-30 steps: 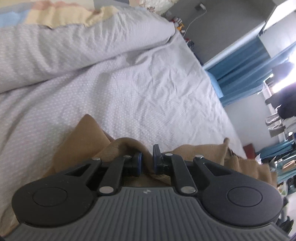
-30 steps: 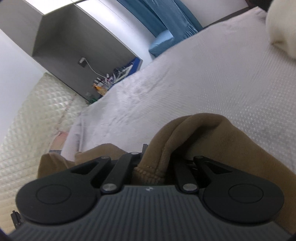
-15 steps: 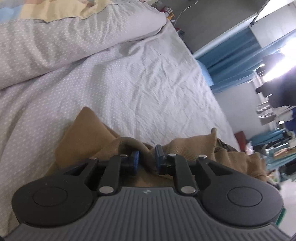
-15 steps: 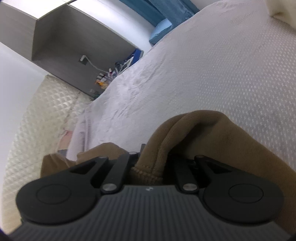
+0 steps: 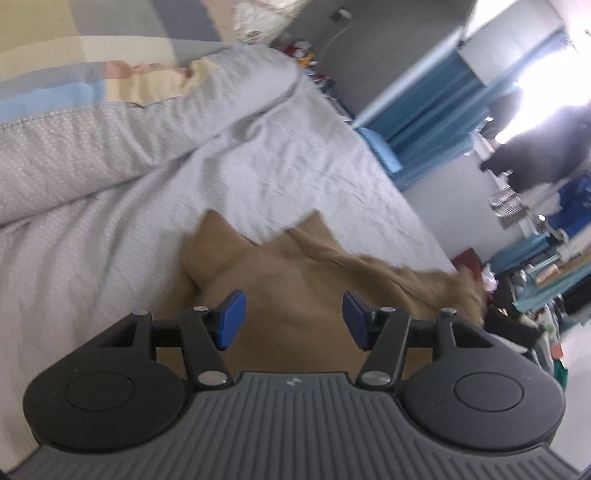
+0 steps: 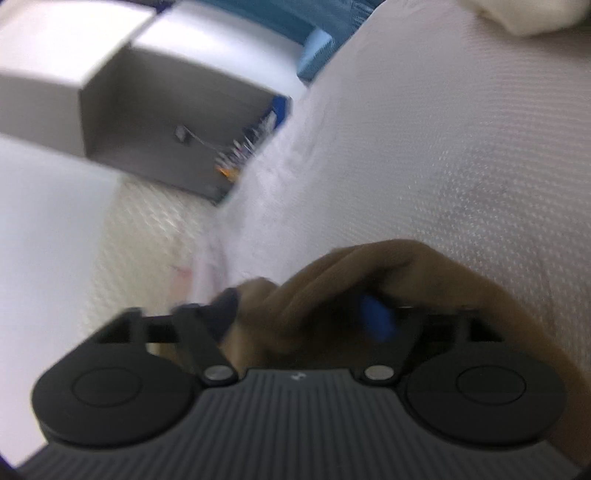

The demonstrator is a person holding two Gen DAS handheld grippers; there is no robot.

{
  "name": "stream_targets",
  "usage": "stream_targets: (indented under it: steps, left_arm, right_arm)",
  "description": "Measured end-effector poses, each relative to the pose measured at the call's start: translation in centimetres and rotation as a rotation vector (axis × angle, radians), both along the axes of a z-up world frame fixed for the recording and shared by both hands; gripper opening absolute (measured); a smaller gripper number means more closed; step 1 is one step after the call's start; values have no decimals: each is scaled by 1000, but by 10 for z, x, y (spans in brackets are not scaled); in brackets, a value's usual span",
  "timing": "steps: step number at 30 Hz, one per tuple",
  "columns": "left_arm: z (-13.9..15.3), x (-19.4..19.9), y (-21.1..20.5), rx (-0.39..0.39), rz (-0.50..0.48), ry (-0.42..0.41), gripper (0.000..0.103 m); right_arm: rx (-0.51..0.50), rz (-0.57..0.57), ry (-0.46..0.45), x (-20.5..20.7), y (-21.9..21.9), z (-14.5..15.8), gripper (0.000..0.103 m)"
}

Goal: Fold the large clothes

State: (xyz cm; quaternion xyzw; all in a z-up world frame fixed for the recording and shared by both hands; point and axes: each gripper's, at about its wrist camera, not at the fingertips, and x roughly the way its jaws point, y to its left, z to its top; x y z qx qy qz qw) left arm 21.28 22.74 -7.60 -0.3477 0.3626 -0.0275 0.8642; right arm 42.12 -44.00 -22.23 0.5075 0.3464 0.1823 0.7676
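Note:
A tan garment (image 5: pixel 288 273) lies on the pale grey bed sheet (image 5: pixel 295 173), with two pointed corners toward the far side. My left gripper (image 5: pixel 293 317) hovers above it. Its jaws are opening, the blue pads (image 5: pixel 231 319) wide apart, with nothing pressed between them. In the blurred right wrist view a rounded fold of the same tan garment (image 6: pixel 388 273) bulges on the sheet (image 6: pixel 461 147) just ahead. My right gripper (image 6: pixel 306 317) has its jaws opening too; cloth lies loosely between the fingers and one blue pad (image 6: pixel 376 321) shows free.
A rolled grey duvet (image 5: pixel 110 147) and a pastel blanket (image 5: pixel 110 81) lie along the bed's far left. Blue curtains (image 5: pixel 443 96), a cluttered nightstand (image 6: pixel 240 155) and dark clothes on a rack (image 5: pixel 535 158) stand beyond the bed. A cream cushion (image 6: pixel 528 14) sits at the top right.
Both grippers were shut on folds of the tan garment; now both have opened and let it go. The left one has risen and pulled back; the garment lies flatter.

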Motion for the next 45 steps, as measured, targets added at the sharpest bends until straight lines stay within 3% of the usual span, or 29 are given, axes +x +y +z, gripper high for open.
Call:
stream_targets:
  steps: [3,5,11,14,21,24,32,45]
  left_arm:
    - [7,-16,-34,31,-56,-46,63]
    - [10,-22,-58,78,-85,-67,63]
    - [14,-38,-123,185,-132,-136,64]
    - [15,-45,-148,304,-119,-164,63]
    - [2,-55,-168,418,-67,-253,63]
    - [-4,-49,-173,469,-68,-245,63]
    - [-17,-12,-170,488,-88,-192,64]
    - [-39,54,-160,432,-112,-100,66]
  right_arm:
    - [39,-33,-15,-16,-17,4,79]
    - [10,-49,-31,-30,-22,9,80]
    - [-220,28,-114,-64,0,36,82]
    - [-335,71,-186,-84,22,51,82]
    - [-535,199,-329,-112,87,67,81]
    - [-629,250,-368,-114,114,65,73]
    - [-791,298,-367,-101,144,50,69]
    - [-697,329,-242,-45,147,23,76]
